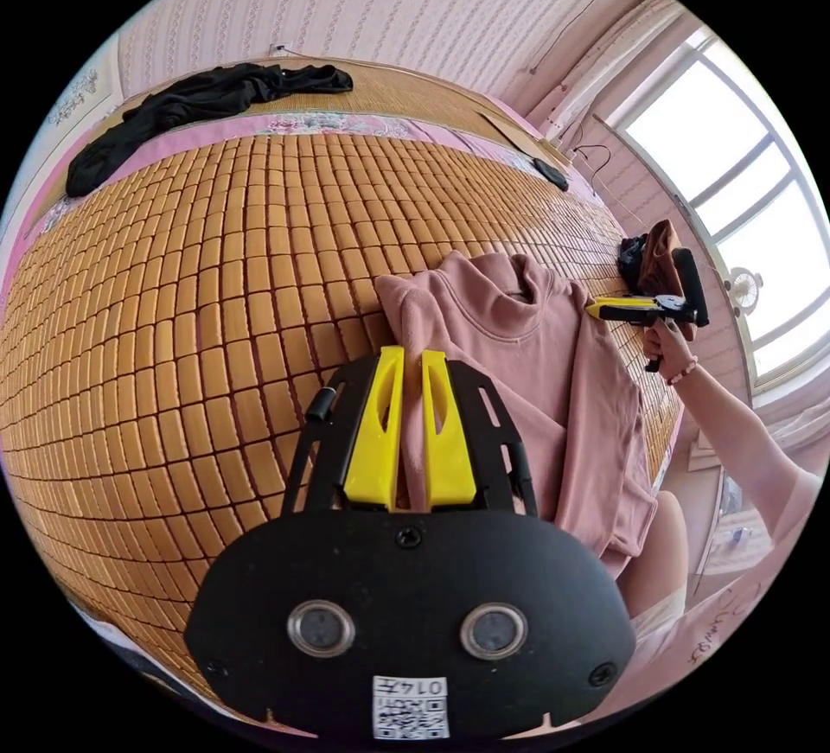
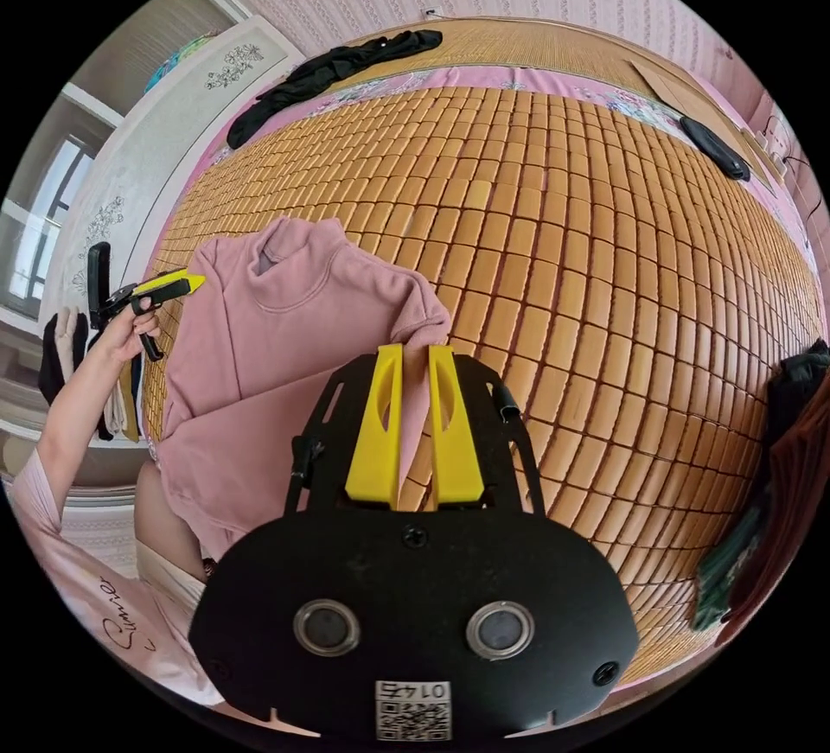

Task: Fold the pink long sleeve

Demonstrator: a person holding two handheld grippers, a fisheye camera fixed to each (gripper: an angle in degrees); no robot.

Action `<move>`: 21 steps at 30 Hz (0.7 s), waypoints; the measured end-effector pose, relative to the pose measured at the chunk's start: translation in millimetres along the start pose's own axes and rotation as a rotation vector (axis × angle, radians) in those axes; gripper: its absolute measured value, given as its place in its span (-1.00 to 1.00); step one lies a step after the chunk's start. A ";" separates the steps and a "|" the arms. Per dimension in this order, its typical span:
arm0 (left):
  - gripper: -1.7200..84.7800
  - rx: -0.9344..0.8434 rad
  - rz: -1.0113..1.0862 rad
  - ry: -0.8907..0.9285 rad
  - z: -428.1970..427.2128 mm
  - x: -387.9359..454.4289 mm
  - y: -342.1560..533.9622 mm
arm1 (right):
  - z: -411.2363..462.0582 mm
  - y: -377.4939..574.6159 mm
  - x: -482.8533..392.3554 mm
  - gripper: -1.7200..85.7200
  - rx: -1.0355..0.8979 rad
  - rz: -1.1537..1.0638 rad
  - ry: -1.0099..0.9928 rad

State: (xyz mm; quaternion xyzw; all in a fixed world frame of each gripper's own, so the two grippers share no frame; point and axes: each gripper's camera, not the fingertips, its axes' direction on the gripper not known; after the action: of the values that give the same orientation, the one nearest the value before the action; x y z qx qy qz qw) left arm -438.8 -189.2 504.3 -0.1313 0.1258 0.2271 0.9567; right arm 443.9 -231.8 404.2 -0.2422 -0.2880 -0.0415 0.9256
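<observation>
The pink long sleeve [image 1: 527, 355] hangs held up over the bamboo mat [image 1: 216, 269], its collar toward the far wall. My left gripper [image 1: 413, 355] is shut on one shoulder, pink cloth pinched between the yellow jaws. My right gripper [image 2: 415, 351] is shut on the other shoulder of the pink long sleeve [image 2: 285, 329]. In the left gripper view, the right gripper [image 1: 596, 309] meets the shirt's far edge, held by a hand. Across the shirt in the right gripper view is the left gripper [image 2: 194, 280]. The lower part drapes toward the person's lap.
A black garment [image 1: 199, 100] lies at the mat's far edge by the wall. A small dark object [image 2: 713, 146] rests near the far right corner. Dark and brown clothes [image 2: 778, 459] are piled at the bamboo mat's [image 2: 605, 269] right side. A bright window [image 1: 735, 182] stands behind the hand.
</observation>
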 end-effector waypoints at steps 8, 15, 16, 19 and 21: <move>-0.92 0.172 0.001 0.107 -71.3 12.8 14.1 | -83.3 22.7 14.5 -0.94 0.237 0.040 -0.174; -0.91 0.331 0.114 0.220 -160.1 48.4 101.6 | -147.6 115.3 -27.8 -0.93 0.408 -0.125 -0.247; -0.90 0.327 0.134 0.227 -166.1 53.1 114.8 | -154.1 143.8 -38.4 -0.92 0.413 -0.165 -0.279; -0.89 0.250 0.238 0.234 -185.5 81.7 194.5 | -153.6 226.7 -69.4 -0.90 0.359 -0.237 -0.304; -0.88 0.152 0.234 0.211 -178.6 98.9 270.5 | -135.4 277.8 -87.4 -0.89 0.283 -0.241 -0.296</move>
State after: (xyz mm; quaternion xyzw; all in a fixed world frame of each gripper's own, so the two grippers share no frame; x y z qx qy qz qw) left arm -512.0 28.7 255.2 -0.0661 0.2568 0.3117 0.9125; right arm 500.8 -56.9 140.9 -0.0773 -0.4502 -0.0750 0.8864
